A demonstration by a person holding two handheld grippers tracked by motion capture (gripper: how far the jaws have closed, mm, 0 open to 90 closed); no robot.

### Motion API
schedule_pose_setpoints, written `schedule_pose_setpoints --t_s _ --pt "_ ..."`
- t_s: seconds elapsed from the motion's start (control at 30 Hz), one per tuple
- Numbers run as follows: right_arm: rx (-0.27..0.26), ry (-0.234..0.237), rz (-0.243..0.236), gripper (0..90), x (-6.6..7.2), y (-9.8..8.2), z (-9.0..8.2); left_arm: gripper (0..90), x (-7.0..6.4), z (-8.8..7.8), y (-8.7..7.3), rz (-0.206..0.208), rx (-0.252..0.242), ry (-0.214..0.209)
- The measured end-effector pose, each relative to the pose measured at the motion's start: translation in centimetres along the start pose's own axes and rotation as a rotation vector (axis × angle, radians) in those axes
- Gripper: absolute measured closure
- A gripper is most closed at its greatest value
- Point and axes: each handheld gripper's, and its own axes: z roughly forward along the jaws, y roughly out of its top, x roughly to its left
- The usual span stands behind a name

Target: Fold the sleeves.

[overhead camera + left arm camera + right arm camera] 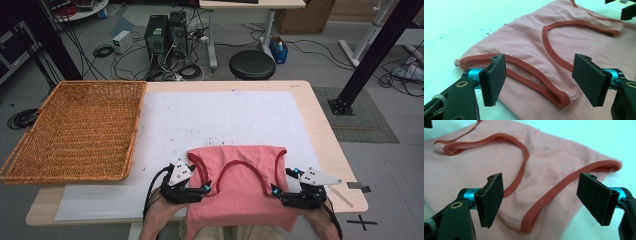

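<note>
Left tongs gaping, nothing gripped | right tongs gaping, nothing gripped | pink top flat on table between both, armhole trim under each jaw pair | advice: grip both layers evenly before folding toward basket.

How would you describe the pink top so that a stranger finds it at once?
Start at the table with the white sheet over it. At the sheet's near edge, between the left gripper and the right gripper, lies the pink top. Unlike the wicker basket at the left, it is soft, flat cloth with dark red trim.
</note>
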Motion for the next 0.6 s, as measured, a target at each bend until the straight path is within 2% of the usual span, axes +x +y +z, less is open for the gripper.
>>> schedule_pose_setpoints --t_s 0.27,0.47,0.6 --pt "-0.006 -0.022 0.010 21.5 -0.5 0.4 0.2 27.6 0.8 -0.1 0.3 -0.027 -0.014 0.045" --pt "-0.008 -0.026 0.010 21.5 -0.5 0.4 0.3 27.6 1.0 -0.5 0.3 -0.034 -0.022 0.053" --pt "-0.003 -0.029 0.020 21.5 -0.6 0.3 0.4 27.6 1.2 -0.6 -0.1 -0.042 -0.006 0.061"
